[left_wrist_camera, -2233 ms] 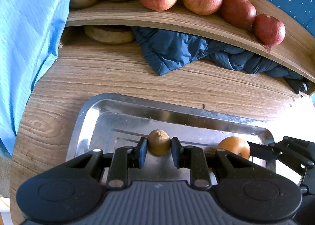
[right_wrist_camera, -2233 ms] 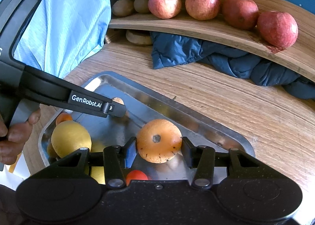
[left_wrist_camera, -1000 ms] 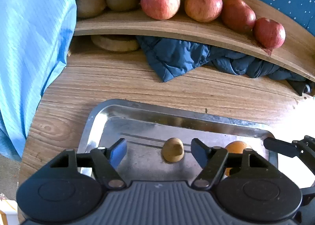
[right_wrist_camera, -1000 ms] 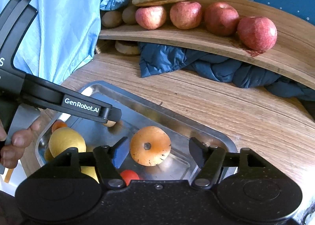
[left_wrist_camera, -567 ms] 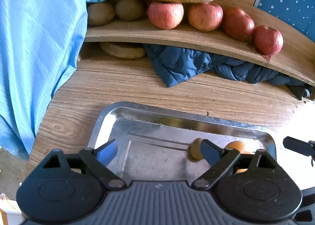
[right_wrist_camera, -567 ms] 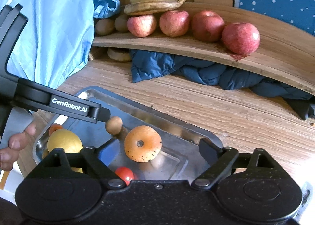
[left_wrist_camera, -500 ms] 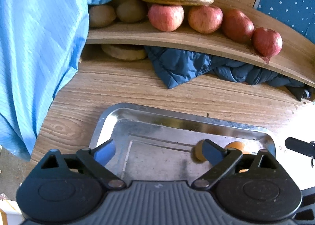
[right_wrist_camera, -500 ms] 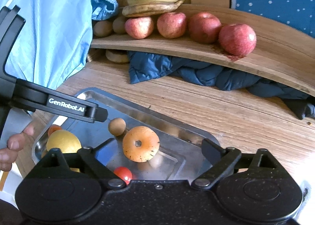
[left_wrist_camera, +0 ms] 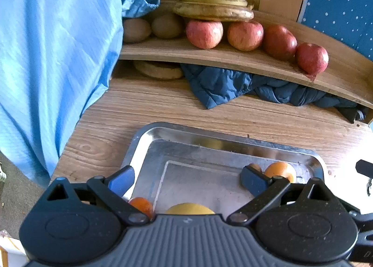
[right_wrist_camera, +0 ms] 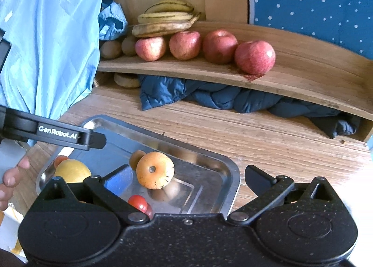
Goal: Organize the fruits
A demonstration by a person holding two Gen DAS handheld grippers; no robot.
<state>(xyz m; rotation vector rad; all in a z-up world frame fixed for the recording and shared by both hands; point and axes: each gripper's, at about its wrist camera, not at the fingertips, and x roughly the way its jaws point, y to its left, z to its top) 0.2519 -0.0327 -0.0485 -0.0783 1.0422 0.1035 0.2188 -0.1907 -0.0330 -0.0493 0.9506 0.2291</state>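
Observation:
A steel tray (left_wrist_camera: 223, 137) (right_wrist_camera: 230, 173) lies on the wooden table. In it are an orange (left_wrist_camera: 279, 170) (right_wrist_camera: 155, 170), a small brown kiwi (left_wrist_camera: 255, 166) (right_wrist_camera: 134, 158) touching it, a yellow fruit (left_wrist_camera: 190, 209) (right_wrist_camera: 71, 171), a small orange fruit (left_wrist_camera: 141, 205) and red tomatoes (right_wrist_camera: 138, 202). My left gripper (left_wrist_camera: 187, 179) is open and empty above the tray's near side. My right gripper (right_wrist_camera: 188, 180) is open and empty above the tray's right end; the orange sits just ahead of its left finger.
A curved wooden shelf (left_wrist_camera: 233, 59) (right_wrist_camera: 291, 75) at the back holds several red apples (left_wrist_camera: 204, 33) (right_wrist_camera: 255, 57), bananas (left_wrist_camera: 213, 2) and kiwis (left_wrist_camera: 136, 30). Dark blue cloth (left_wrist_camera: 233, 85) lies under it. Light blue fabric (left_wrist_camera: 51, 57) hangs at left.
Both grippers opened, let go of the kiwi and the orange, and drew back and up. The kiwi rolled right against the orange.

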